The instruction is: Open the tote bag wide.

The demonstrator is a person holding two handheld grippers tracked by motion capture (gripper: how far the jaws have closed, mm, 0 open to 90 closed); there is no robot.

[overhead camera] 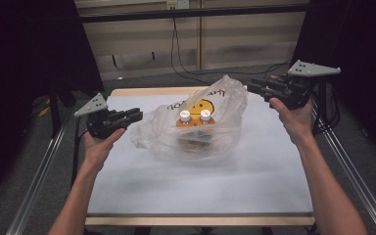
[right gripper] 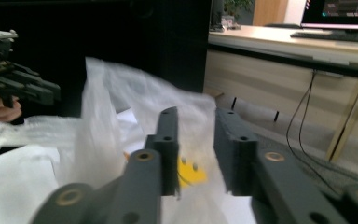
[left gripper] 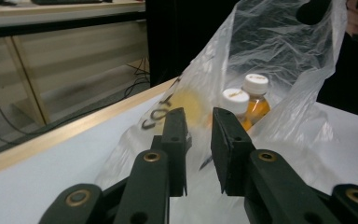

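A clear plastic bag (overhead camera: 161, 134) with a yellow smiley print lies on the white table (overhead camera: 200, 191). Inside it stand two orange bottles with white caps (overhead camera: 185, 116) (overhead camera: 205, 115). My left gripper (overhead camera: 138, 115) is at the bag's left end. In the left gripper view its jaws (left gripper: 199, 126) stand a little apart, with the bag's film (left gripper: 279, 51) and both bottles (left gripper: 236, 100) (left gripper: 255, 86) beyond them. My right gripper (overhead camera: 249, 88) hovers just right of the bag's raised top. Its jaws (right gripper: 196, 126) show a gap, and the blurred bag (right gripper: 121, 107) is behind them.
The table has a wooden rim (overhead camera: 142, 91) at the back. Metal rails (overhead camera: 41, 171) run along both sides and dark curtains hang left and right. Cables (overhead camera: 176, 54) lie on the floor behind. The table's front half is bare white sheet.
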